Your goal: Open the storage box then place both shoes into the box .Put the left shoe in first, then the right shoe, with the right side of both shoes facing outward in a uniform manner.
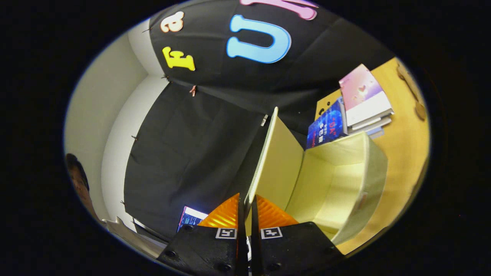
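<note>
The storage box (pixel 345 184) lies open just ahead of my tool (pixel 244 209), its pale cream hollow facing me with nothing in it that I can see. Its lid (pixel 276 161) is swung up and away from the box body, and the lid's thin edge runs straight down between my two orange fingers (pixel 224 216). My tool is closed on that lid: both fingers press against it, one on each side, with hardly any gap left between them. The box rests on the wooden bench (pixel 402 145), which stretches beyond and to the right of my fingers. Past the box, farther along the bench, a stack of books (pixel 364 99) sits close against the box's far side. Low to the left of my fingers, a lit screen (pixel 190 217) peeks out, and farther left still a person (pixel 78 180) is at the edge.
</note>
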`<state>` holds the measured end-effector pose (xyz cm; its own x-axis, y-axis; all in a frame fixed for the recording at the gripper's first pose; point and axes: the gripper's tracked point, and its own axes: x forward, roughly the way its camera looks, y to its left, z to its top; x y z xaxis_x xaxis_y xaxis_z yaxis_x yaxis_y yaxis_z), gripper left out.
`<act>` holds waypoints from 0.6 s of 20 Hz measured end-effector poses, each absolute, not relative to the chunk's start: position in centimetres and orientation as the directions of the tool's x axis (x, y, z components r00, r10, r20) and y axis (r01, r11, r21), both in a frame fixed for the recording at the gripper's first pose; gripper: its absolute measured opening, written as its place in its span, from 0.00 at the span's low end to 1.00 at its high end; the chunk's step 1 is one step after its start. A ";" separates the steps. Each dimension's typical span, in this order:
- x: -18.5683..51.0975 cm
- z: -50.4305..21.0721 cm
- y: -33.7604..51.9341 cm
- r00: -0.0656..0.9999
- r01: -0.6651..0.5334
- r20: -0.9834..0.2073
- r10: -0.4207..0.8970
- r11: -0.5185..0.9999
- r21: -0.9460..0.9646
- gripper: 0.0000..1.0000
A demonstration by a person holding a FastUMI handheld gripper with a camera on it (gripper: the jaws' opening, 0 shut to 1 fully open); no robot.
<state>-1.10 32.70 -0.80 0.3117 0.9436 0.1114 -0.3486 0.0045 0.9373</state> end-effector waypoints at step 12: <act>-3.0 1.4 48.4 0.205 -0.501 0.010 0.979 0.096 0.860 0.08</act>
<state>-3.00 48.35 1.43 0.2049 0.9787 0.0101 -0.5014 0.0961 0.8598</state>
